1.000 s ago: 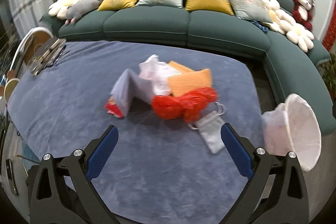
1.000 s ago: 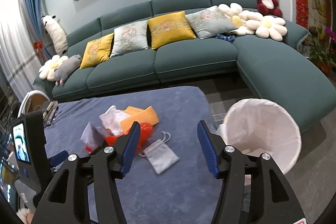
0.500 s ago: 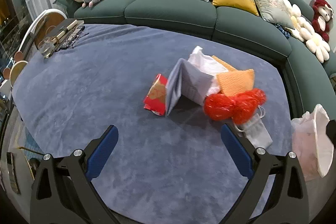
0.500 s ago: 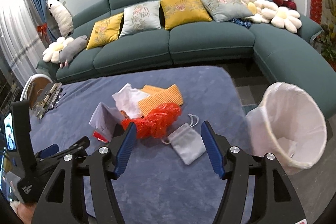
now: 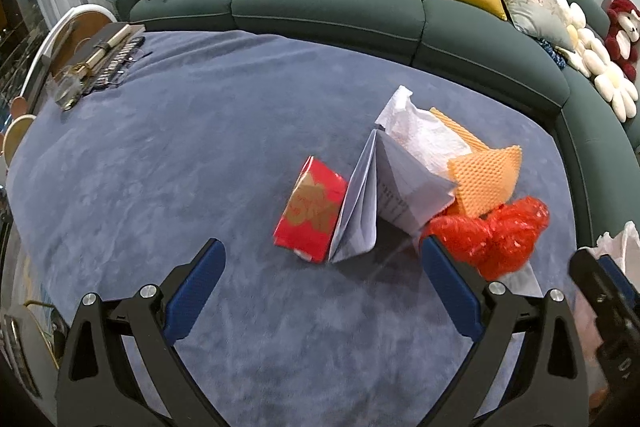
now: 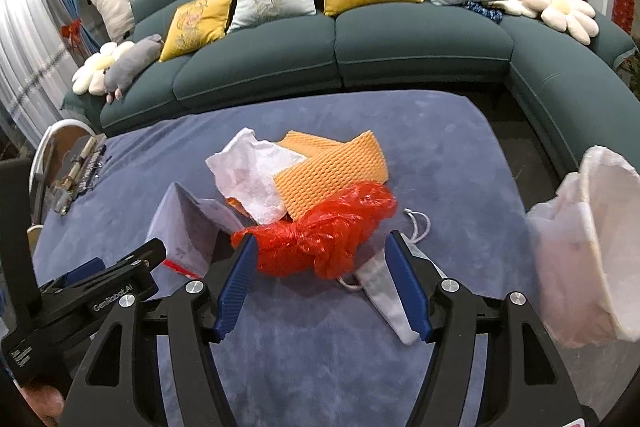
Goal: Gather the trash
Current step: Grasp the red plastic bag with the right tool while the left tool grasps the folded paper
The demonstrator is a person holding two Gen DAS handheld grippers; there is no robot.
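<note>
Trash is seen lying in one heap at the middle of both frames, on the blue rug (image 5: 200,155): a red plastic bag (image 6: 320,231), orange foam net (image 6: 332,171), white paper (image 6: 252,179), a folded leaflet (image 5: 372,203), a red packet (image 5: 310,207) and a grey pouch (image 6: 384,291). Nothing is collected yet, it is judged. The white-lined bin (image 6: 592,251) is seen at the right edge. The right gripper (image 6: 324,283) is held wide, holding nothing, with the red bag framed between its jaws; the left gripper (image 5: 320,295) is open and empty.
</note>
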